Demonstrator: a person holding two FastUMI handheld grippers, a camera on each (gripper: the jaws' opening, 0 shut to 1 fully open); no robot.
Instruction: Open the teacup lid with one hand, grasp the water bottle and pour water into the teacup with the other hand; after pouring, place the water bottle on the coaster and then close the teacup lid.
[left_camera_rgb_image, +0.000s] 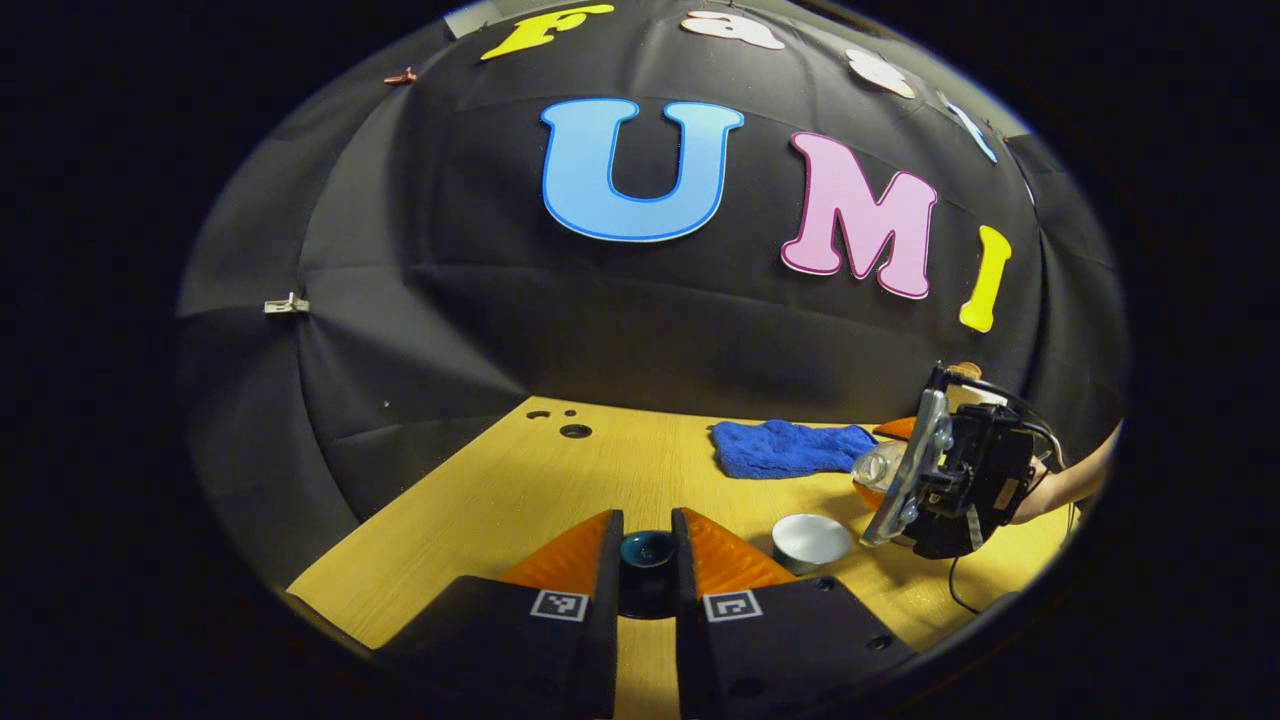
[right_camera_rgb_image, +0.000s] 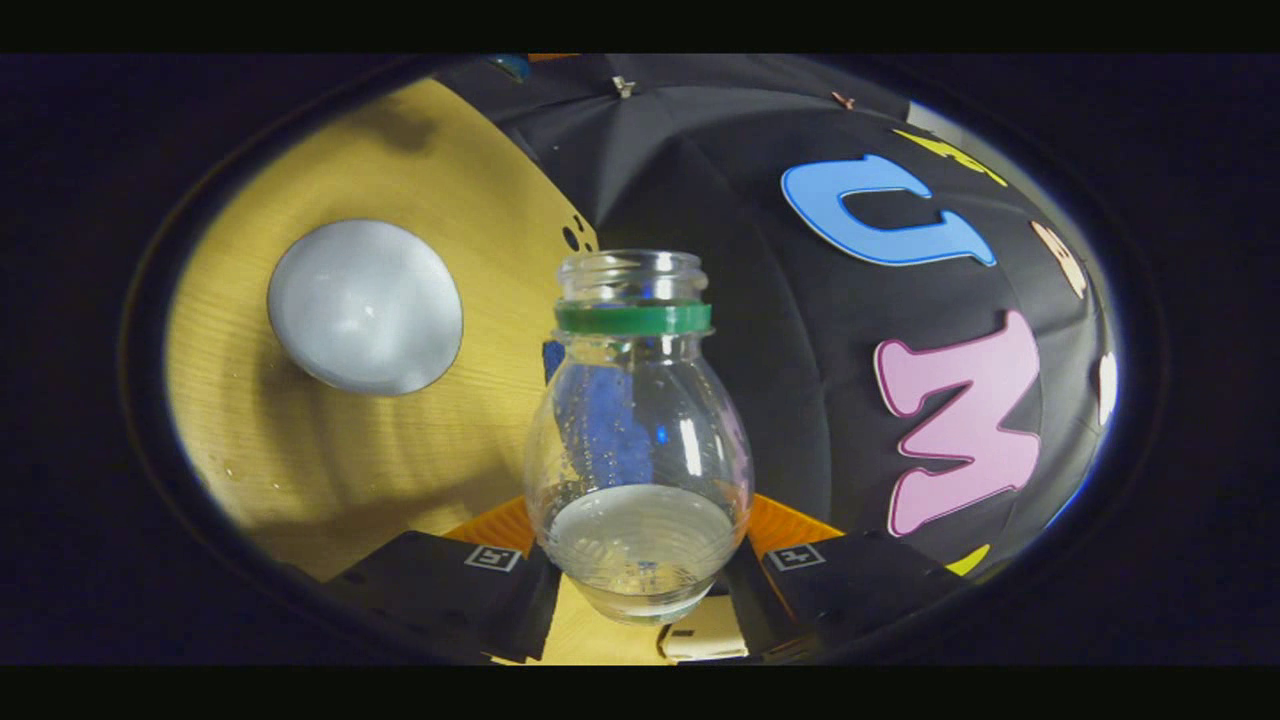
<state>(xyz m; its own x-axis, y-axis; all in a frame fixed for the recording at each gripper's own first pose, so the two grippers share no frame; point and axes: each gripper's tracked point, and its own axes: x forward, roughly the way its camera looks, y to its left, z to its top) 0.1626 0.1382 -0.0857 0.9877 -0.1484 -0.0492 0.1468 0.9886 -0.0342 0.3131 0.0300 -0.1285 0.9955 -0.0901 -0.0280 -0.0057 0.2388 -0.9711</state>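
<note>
Wooden table (left_camera_rgb_image: 520, 490), black cloth wall; left jaws clamp lid (left_camera_rgb_image: 647, 550), right jaws clamp bottle (right_camera_rgb_image: 640, 440).

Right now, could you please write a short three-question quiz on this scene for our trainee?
1. True or false: the clear plastic water bottle has its cap on.
2. What does the left hand-held gripper hold? A) dark round teacup lid B) blue cloth C) nothing
3. Fill in: the open white teacup stands on the ____ wooden table.

Key: 1 false; 2 A; 3 yellow.
</note>
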